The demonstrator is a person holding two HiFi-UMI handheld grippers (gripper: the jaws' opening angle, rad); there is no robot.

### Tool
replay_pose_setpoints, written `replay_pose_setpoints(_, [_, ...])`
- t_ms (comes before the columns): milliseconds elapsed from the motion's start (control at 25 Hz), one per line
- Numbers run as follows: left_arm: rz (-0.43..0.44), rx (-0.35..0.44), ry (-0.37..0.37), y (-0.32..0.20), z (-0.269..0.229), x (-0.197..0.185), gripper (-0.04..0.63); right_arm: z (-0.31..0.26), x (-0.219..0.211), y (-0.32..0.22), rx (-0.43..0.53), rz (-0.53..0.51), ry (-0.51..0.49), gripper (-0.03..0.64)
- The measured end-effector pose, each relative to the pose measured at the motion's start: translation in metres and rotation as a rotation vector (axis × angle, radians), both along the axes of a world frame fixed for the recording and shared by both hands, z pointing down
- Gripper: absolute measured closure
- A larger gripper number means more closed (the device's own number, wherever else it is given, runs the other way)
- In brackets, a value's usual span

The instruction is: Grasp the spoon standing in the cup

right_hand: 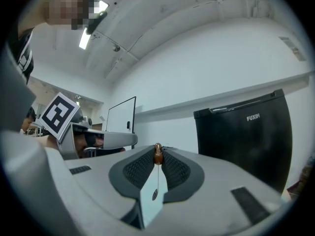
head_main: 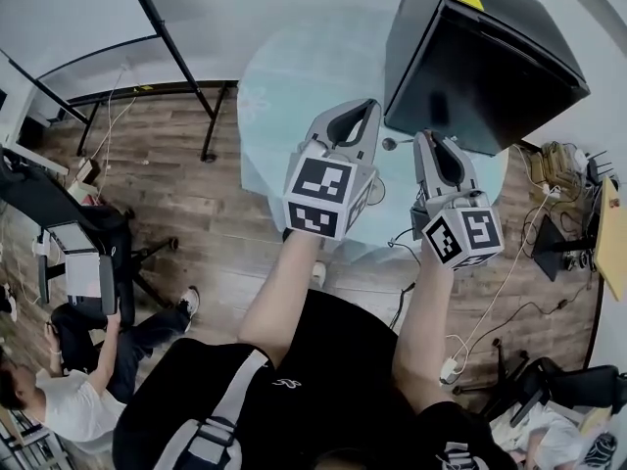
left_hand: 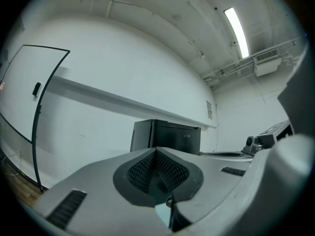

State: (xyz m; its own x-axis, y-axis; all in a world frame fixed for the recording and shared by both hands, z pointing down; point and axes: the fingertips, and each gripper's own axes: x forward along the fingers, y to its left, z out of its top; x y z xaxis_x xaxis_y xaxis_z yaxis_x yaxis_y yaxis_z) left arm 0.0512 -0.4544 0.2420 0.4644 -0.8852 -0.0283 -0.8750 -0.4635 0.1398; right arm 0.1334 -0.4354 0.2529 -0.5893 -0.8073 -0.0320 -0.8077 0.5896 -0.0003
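My right gripper (head_main: 428, 141) (right_hand: 158, 154) is shut on a thin spoon (right_hand: 157, 156). The spoon's brown knob is pinched between the pad tips, and its slim stem runs back through the gap behind them. In the head view the spoon (head_main: 390, 145) sticks out to the left of the right jaws, above the round glass table (head_main: 279, 76). My left gripper (head_main: 364, 111) (left_hand: 156, 152) hangs beside it on the left, its jaws meeting at the tips with nothing between them. No cup shows clearly in any view.
A black cabinet (head_main: 480, 57) (right_hand: 246, 141) (left_hand: 167, 136) stands at the table's far right. Black stand legs (head_main: 186, 62) cross the wooden floor at the left. An office chair (head_main: 88, 253) and a seated person (head_main: 69, 399) are at the lower left. Cables (head_main: 490, 302) trail at the right.
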Motion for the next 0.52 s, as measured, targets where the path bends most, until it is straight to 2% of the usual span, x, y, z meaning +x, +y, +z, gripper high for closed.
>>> replay_pose_setpoints(320, [-0.008, 0.018, -0.032, 0.0, -0.005, 0.001, 0.592, -0.004, 0.001, 0.001, 0.007, -0.001, 0.01, 0.569])
replay_pose_setpoints(520, [-0.021, 0.025, -0.02, -0.007, -0.008, -0.008, 0.592, 0.0, -0.006, -0.003, 0.001, -0.009, 0.018, 0.569])
